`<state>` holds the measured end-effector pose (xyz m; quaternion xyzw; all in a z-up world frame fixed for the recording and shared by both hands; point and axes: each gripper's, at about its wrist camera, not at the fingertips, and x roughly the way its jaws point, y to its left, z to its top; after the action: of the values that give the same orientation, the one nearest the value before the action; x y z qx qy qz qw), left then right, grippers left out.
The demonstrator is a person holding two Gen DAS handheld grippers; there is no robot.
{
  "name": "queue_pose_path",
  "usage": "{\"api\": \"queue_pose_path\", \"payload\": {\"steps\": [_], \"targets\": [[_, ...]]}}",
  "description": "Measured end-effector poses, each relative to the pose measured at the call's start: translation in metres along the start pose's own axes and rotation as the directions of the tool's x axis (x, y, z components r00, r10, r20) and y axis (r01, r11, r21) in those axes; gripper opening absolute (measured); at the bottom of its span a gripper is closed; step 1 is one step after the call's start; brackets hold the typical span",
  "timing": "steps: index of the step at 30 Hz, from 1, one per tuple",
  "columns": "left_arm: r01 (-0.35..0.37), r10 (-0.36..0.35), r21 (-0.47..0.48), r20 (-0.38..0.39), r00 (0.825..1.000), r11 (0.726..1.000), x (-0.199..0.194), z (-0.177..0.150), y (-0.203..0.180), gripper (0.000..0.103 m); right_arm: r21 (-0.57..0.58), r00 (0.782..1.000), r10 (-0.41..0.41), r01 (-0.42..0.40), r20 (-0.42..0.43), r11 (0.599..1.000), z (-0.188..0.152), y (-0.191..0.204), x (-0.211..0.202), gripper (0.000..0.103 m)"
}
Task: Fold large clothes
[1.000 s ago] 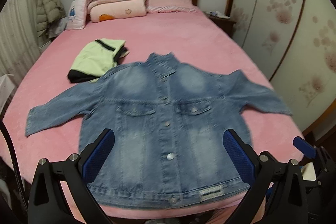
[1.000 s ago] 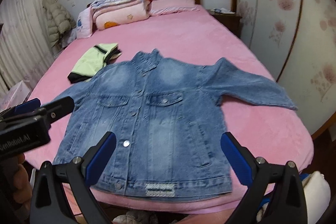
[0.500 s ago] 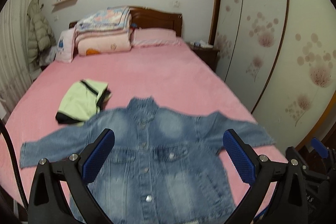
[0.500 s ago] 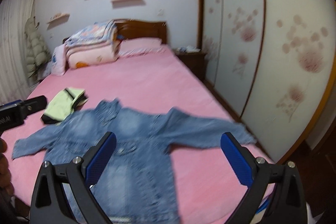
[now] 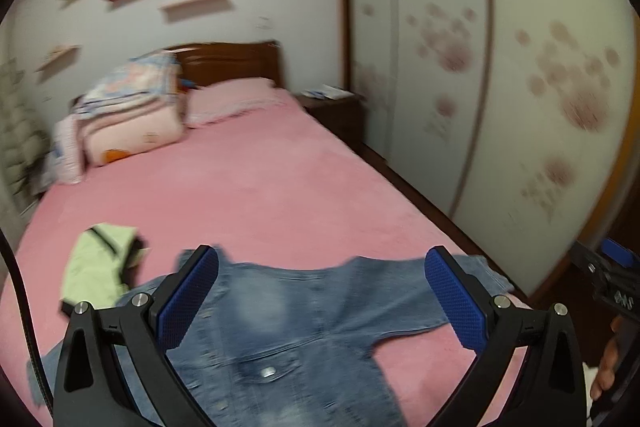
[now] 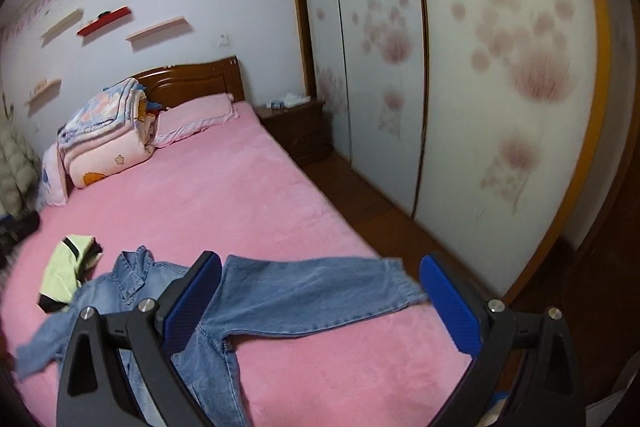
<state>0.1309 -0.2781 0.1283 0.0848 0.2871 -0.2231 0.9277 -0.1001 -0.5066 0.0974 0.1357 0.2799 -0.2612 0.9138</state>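
A blue denim jacket (image 5: 304, 331) lies spread flat, front up and buttoned, near the foot of the pink bed (image 5: 248, 195). My left gripper (image 5: 320, 291) hangs open above the jacket's chest and collar, holding nothing. In the right wrist view the jacket (image 6: 280, 295) shows its right sleeve stretched toward the bed's edge. My right gripper (image 6: 320, 295) is open above that sleeve and touches nothing. The right gripper's body and a hand show at the left wrist view's right edge.
A folded light-green and black garment (image 5: 100, 267) lies on the bed left of the jacket. Folded quilts (image 6: 108, 135) and a pillow (image 6: 196, 119) sit at the headboard. A wardrobe (image 6: 480, 87) and wooden nightstand (image 6: 300, 127) line the right side.
Both grippers have tilted up and swung right, so the jacket slid down in the views and the wall and wardrobe fill them. The jacket itself has not moved.
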Motion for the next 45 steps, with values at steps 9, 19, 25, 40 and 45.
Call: {"api": "queue_pose_path", "payload": {"steps": [9,19,25,40,45], "targets": [[0.053,-0.046,0.038,-0.154,0.987,0.998,0.145,-0.040,-0.071,0.102,0.280,0.965,0.059,0.015,-0.256,0.960,-0.040,-0.102,0.147,0.093],[0.041,-0.033,0.023,-0.259,0.965,0.999,0.240,-0.098,-0.124,0.102,0.528,0.882,0.210,0.050,-0.421,0.848,-0.117,-0.152,0.252,0.079],[0.045,-0.040,0.012,-0.283,0.958,0.999,0.254,-0.108,-0.133,0.102,0.574,0.856,0.216,0.110,-0.469,0.811,-0.139,-0.162,0.294,0.069],[0.126,-0.165,-0.145,-0.300,0.939,0.981,0.196,-0.103,-0.037,0.102,0.404,0.960,0.110,0.003,-0.258,0.915,-0.081,-0.097,0.258,0.009],[0.077,-0.127,-0.222,-0.222,0.967,0.972,0.147,-0.108,0.038,0.102,0.215,0.955,0.270,-0.241,-0.119,0.946,-0.040,0.006,0.197,0.006]]}}
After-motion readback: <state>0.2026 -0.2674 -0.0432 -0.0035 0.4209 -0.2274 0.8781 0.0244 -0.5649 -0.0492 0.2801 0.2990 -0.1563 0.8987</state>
